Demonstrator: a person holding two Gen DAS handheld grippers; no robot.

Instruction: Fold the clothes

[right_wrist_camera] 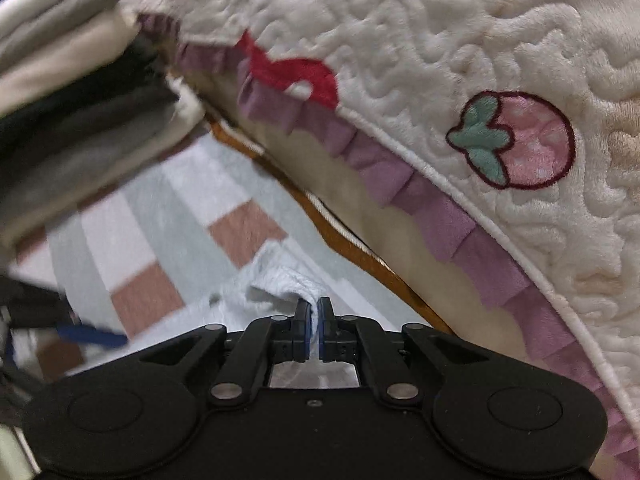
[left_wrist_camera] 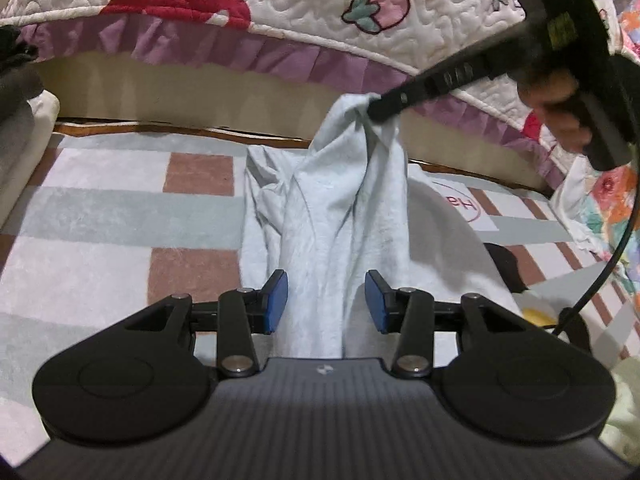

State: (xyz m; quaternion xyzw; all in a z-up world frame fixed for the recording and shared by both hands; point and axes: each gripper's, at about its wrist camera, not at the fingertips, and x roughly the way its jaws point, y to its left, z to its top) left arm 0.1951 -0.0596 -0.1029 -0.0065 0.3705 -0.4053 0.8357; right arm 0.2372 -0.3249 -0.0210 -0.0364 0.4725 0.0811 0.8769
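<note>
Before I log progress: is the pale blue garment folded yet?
No. The pale blue garment hangs bunched and creased, pinched at one end by the right gripper.

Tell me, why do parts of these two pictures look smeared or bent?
Left wrist view: the right tongs and the hand behind them are motion-blurred, and the lens bows the quilt edge. Right wrist view: the stacked clothes smear.

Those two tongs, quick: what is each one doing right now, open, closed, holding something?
Left tongs: open, the pale blue garment lies between the pads, not pinched.
Right tongs: closed on a bunched edge of that garment, lifting it.
</note>
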